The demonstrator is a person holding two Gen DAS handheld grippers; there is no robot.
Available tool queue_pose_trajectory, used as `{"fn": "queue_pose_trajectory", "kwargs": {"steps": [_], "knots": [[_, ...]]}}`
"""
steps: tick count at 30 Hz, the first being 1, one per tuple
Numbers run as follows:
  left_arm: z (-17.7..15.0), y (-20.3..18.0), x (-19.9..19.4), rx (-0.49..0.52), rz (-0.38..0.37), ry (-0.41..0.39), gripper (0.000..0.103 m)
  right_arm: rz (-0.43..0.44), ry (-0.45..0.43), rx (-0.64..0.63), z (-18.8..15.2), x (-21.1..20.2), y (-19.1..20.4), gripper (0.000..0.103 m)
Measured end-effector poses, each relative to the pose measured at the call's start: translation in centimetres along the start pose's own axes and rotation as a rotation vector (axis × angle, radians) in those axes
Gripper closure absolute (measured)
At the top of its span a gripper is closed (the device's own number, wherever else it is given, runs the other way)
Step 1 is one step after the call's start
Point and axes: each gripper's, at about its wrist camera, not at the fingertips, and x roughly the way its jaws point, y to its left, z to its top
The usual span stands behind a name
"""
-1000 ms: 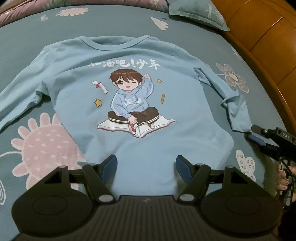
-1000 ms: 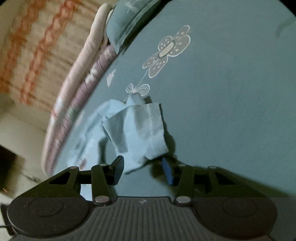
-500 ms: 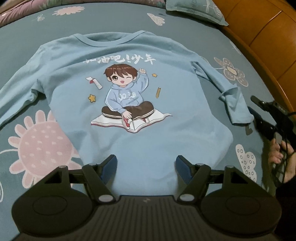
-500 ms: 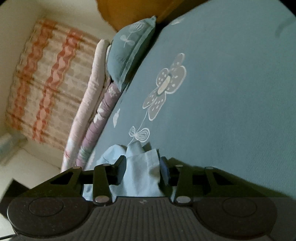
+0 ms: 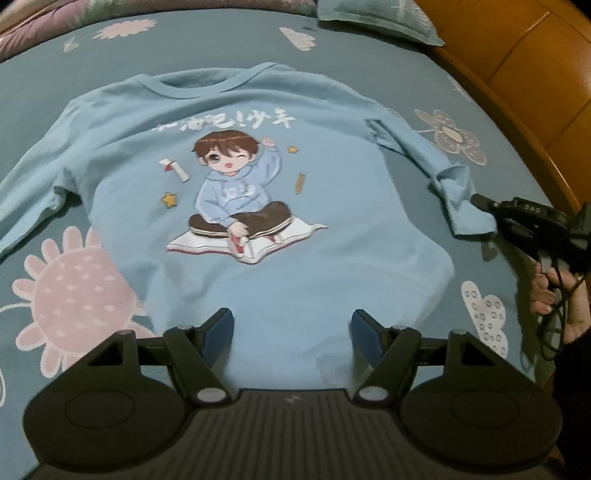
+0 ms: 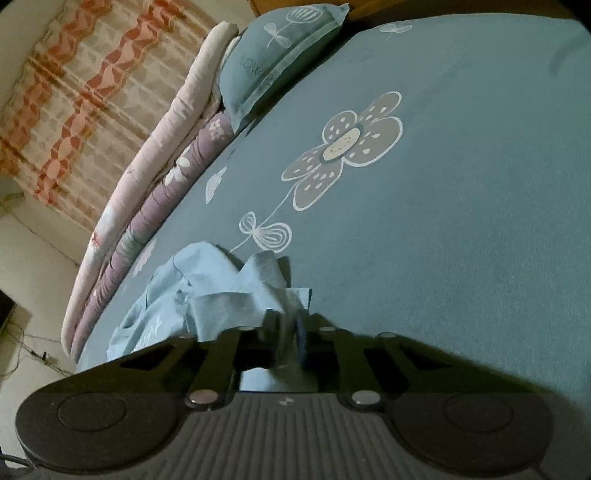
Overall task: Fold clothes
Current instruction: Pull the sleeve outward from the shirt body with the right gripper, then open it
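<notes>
A light blue long-sleeved shirt [image 5: 332,280] with a cartoon boy print lies flat, front up, on the teal bedsheet [image 5: 74,92]. My left gripper [image 5: 291,325] hovers open over the shirt's bottom hem, with nothing between its fingers. The shirt's right sleeve is bent, and its cuff [image 5: 461,210] lies at the right. My right gripper [image 5: 478,202] reaches that cuff from the right. In the right wrist view the jaws of the right gripper [image 6: 290,325] are closing, and the pads pinch the bunched cuff [image 6: 236,306].
A teal pillow [image 5: 376,18] and a rolled quilt [image 6: 147,177] lie at the head of the bed. The wooden bed frame [image 5: 517,74] runs along the right edge. A person's hand [image 5: 550,299] holds the right gripper's handle. A curtain [image 6: 74,74] hangs beyond the bed.
The right gripper slid forward over the sleeve cuff and its jaws came together on the cloth, which now bunches up. The left gripper stayed open above the hem.
</notes>
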Motion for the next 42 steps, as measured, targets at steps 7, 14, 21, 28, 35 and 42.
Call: {"fn": "queue_pose_trajectory", "kwargs": {"steps": [7,14,21,28,35,42], "knots": [[0.3,-0.1,0.2,-0.004,0.010,0.000,0.032,-0.068,-0.093,-0.026,1.7,-4.1,-0.1,0.096],[0.5,-0.9,0.4,0.022,-0.003,0.002,0.032,-0.217,-0.231,-0.112,5.7,-8.7,-0.8,0.096],[0.5,-1.1,0.4,0.022,-0.002,-0.003,0.032,-0.415,-0.309,-0.214,10.7,-10.9,-2.1,0.096],[0.5,-0.7,0.1,0.006,0.008,-0.014,0.032,-0.547,-0.307,-0.235,12.8,-10.7,-3.9,0.092],[0.5,-1.0,0.2,0.004,0.010,-0.008,0.032,-0.546,-0.314,-0.139,10.7,-10.6,-5.2,0.083],[0.8,-1.0,0.6,0.009,0.023,0.001,0.032,-0.474,-0.245,-0.086,7.4,-10.0,-5.3,0.082]]}}
